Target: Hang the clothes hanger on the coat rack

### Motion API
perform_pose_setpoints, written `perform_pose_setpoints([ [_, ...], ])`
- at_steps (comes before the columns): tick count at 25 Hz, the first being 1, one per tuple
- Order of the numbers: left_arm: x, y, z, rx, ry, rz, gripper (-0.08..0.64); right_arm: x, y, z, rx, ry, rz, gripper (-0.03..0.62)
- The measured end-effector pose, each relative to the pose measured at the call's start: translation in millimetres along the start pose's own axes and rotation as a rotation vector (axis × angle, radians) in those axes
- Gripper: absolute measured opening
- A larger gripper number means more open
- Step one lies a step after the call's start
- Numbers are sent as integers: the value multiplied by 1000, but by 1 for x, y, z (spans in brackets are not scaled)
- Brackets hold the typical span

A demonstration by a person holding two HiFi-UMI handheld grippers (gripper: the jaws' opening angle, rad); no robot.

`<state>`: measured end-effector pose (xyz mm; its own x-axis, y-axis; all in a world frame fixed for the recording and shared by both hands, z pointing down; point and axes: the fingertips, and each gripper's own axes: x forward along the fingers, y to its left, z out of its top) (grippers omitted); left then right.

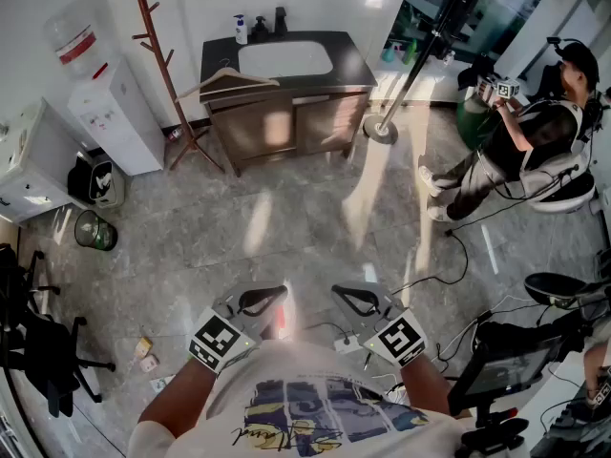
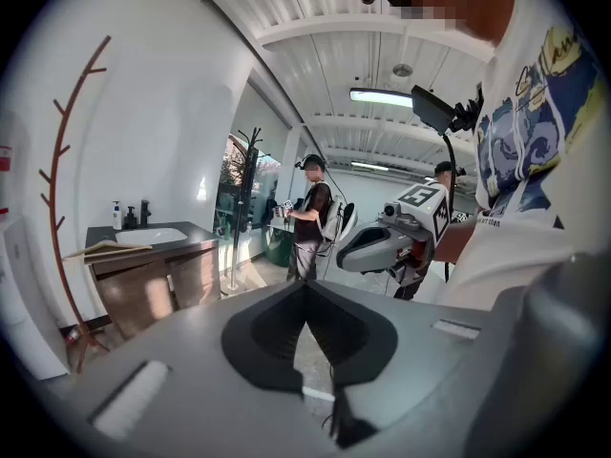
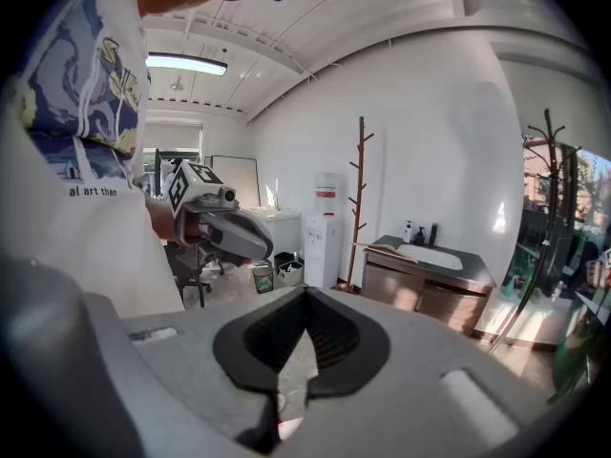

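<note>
You are at the very start: the clothes hanger [image 1: 227,79] lies on the left end of the counter [image 1: 355,63], just beside the coat rack [image 1: 156,51] and well apart from you across the floor. Your left gripper [image 1: 263,300] and right gripper [image 1: 355,300] sit low in front of you, each with its fingers together and nothing between them. Next, I judge, you need to walk up, spread one gripper's fingers and close them on the hanger before lifting it to the coat rack.
</note>
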<state>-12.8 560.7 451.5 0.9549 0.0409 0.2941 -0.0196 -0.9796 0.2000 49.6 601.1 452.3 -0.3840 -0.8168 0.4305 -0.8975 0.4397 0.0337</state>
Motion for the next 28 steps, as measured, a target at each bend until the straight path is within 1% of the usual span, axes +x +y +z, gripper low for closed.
perform_pose_setpoints([
  [4, -13, 56, 13, 21, -5, 37, 2, 55, -16, 30, -24, -2, 26, 0],
  [8, -26, 103, 24, 17, -12, 36, 2, 106, -27, 62, -52, 5, 43, 0],
  [10, -30, 119, 25, 32, -4, 32, 2, 125, -28, 69, -48, 14, 56, 0],
  [12, -35, 135, 24, 31, 1, 32, 2, 144, -29, 71, -38, 23, 77, 0],
  [15, -45, 158, 20, 15, 5, 55, 2, 170, -29, 73, -11, 38, 119, 0],
  [18, -54, 176, 17, -20, 10, 77, 3, 191, -35, 80, -5, 43, 140, 2],
  [20, -58, 191, 16, -36, 7, 98, 3, 205, -46, 84, -13, 47, 141, 10],
  [23, -58, 218, 19, -68, -7, 128, 3, 230, -72, 92, -18, 35, 150, 57],
  [25, -55, 237, 21, -90, -9, 146, 3, 248, -92, 95, -19, 26, 158, 65],
  [28, -47, 271, 25, -91, -16, 172, 3, 279, -130, 100, -32, 19, 157, 80],
])
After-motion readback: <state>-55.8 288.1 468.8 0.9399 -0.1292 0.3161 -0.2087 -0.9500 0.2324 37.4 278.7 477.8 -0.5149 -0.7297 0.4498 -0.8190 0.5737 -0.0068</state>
